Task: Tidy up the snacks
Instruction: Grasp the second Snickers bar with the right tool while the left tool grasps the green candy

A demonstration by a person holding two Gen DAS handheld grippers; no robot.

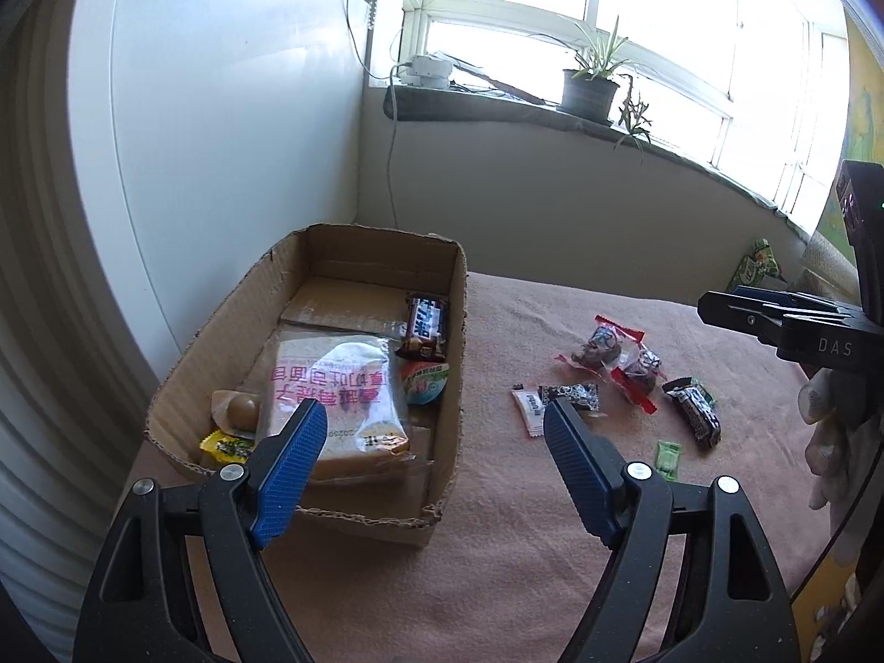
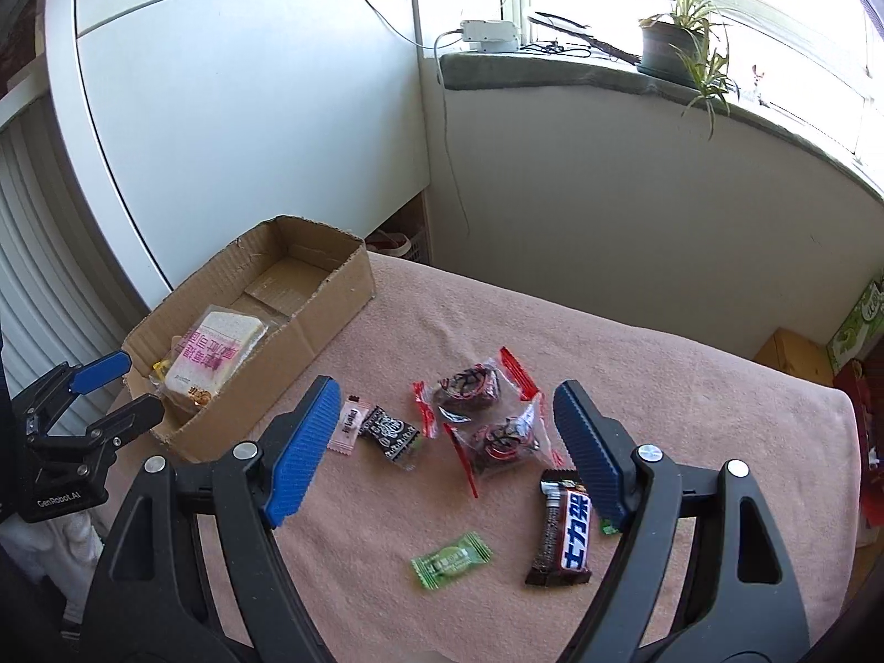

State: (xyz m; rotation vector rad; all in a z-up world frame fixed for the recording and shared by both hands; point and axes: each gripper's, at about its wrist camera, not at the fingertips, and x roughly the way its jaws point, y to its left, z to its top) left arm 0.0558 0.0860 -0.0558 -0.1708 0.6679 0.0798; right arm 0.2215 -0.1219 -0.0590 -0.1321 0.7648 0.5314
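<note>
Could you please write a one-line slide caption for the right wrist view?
Open right gripper hovers over loose snacks on the pink cloth; cardboard box partly filled.

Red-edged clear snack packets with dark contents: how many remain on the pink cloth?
2. One red-edged clear packet lies nearer the cardboard box; the other packet touches it, nearer the camera. None visible in the box; some may be hidden.

one cardboard box, five snacks inside, six snacks on the cloth
</note>
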